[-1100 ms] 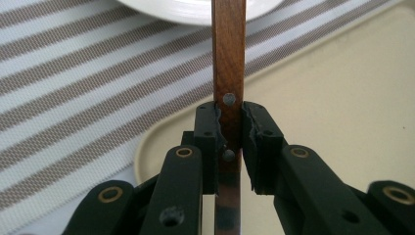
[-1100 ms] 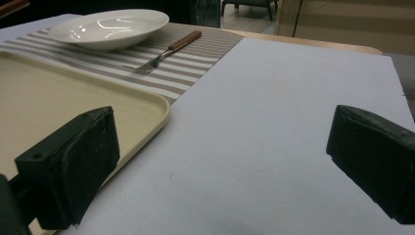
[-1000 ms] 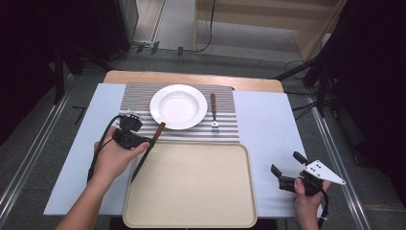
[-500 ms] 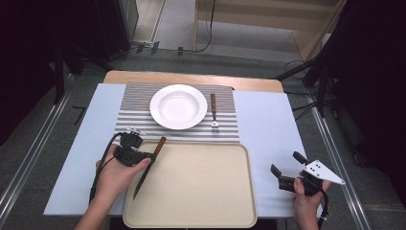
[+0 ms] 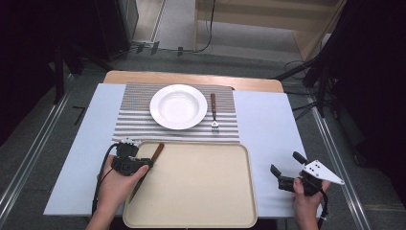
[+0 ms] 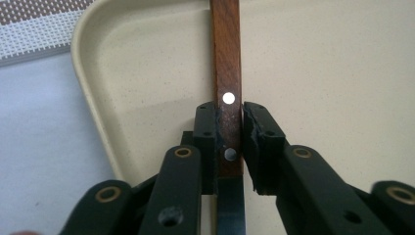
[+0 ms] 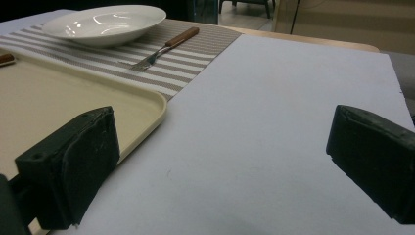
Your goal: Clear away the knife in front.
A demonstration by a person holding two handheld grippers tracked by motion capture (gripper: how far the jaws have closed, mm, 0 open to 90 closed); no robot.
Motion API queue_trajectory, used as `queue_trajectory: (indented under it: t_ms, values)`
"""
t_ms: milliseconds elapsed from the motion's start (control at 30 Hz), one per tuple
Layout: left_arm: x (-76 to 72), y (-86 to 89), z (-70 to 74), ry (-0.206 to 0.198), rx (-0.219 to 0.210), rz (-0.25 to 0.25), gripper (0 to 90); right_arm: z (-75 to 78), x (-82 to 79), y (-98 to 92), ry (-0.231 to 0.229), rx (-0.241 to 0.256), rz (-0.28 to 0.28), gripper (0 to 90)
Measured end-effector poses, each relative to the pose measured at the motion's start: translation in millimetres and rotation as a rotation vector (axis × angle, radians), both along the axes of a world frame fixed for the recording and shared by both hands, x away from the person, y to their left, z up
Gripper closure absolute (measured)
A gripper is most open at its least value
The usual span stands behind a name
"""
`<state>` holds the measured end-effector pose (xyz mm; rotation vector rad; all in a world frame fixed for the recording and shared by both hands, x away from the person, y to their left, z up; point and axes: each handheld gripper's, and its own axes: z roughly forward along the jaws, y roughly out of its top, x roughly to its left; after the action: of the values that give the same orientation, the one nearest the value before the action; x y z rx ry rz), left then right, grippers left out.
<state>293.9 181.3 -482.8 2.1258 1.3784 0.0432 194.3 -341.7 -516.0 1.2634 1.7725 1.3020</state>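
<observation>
Left claw [image 6: 229, 147] clamps the wood-handled knife [image 6: 226, 73] at the handle–blade junction, so the knife hangs level above the left edge of the tray [image 5: 191, 218]. Right claw [image 5: 286, 176] rests agape on the worktop [image 5: 268, 124], idle, clear of plate [image 5: 178, 106] and fork [image 5: 214, 112]

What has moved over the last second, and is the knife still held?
The left hand-held gripper has carried the knife off the striped mat toward the person, over the tray's left edge; its jaws stay shut on the wooden handle. The right hand-held gripper, plate and fork have stayed put.
</observation>
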Motion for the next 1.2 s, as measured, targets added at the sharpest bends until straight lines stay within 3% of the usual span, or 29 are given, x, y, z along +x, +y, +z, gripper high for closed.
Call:
queue_trajectory:
  t_ms: [33, 67, 100, 167, 200, 267, 300, 400, 500, 600, 933, 1200]
  values:
    - [0.4, 0.6, 0.1, -0.005, -0.007, -0.004, 73.7, 0.0, 0.0, 0.0, 0.0, 0.0, 0.0, 0.0]
    - [-0.6, 1.9, 2.3, -0.065, -0.012, 0.0, 63.1, 0.0, 0.0, 0.0, 0.0, 0.0, -0.001, 0.0]
    - [-0.6, 1.9, 2.3, -0.065, -0.012, 0.0, 62.7, 0.0, 0.0, 0.0, 0.0, 0.0, -0.001, 0.0]
    - [-3.1, 2.9, 5.7, -0.133, -0.035, 0.009, 63.9, -0.1, 0.1, -0.3, 0.0, -0.001, -0.002, 0.0]
    - [-5.6, 2.0, 8.7, -0.198, -0.058, -0.023, 68.1, -0.2, 0.1, -0.2, 0.001, -0.002, -0.002, 0.0]
    - [-7.1, -0.2, 9.6, -0.218, -0.064, -0.05, 72.1, -0.3, 0.3, -0.2, 0.0, -0.003, -0.002, 0.0]
    - [-9.4, -7.7, 8.0, -0.225, -0.064, -0.123, 84.6, -0.5, 0.5, 0.2, 0.001, -0.006, -0.001, 0.0]
    - [-9.9, -17.7, 2.0, -0.21, -0.03, -0.162, 89.8, -0.7, 0.9, 0.8, 0.001, -0.011, -0.001, 0.0]
    - [-8.3, -26.1, -7.3, -0.182, 0.002, -0.168, 89.8, -0.7, 0.9, 1.2, 0.001, -0.012, -0.002, 0.0]
    - [-8.4, -25.2, -10.5, -0.193, 0.046, -0.157, 89.8, -0.7, 0.7, 1.0, 0.001, -0.014, 0.001, 0.0]
    - [-17.2, 8.5, -11.0, -0.169, 0.004, -0.095, 89.9, -0.7, 0.9, 0.9, 0.002, -0.015, 0.0, 0.0]
    - [-18.7, 19.9, -11.3, -0.152, -0.024, -0.078, 89.8, -0.6, 0.9, 1.5, 0.003, -0.018, 0.002, 0.0]
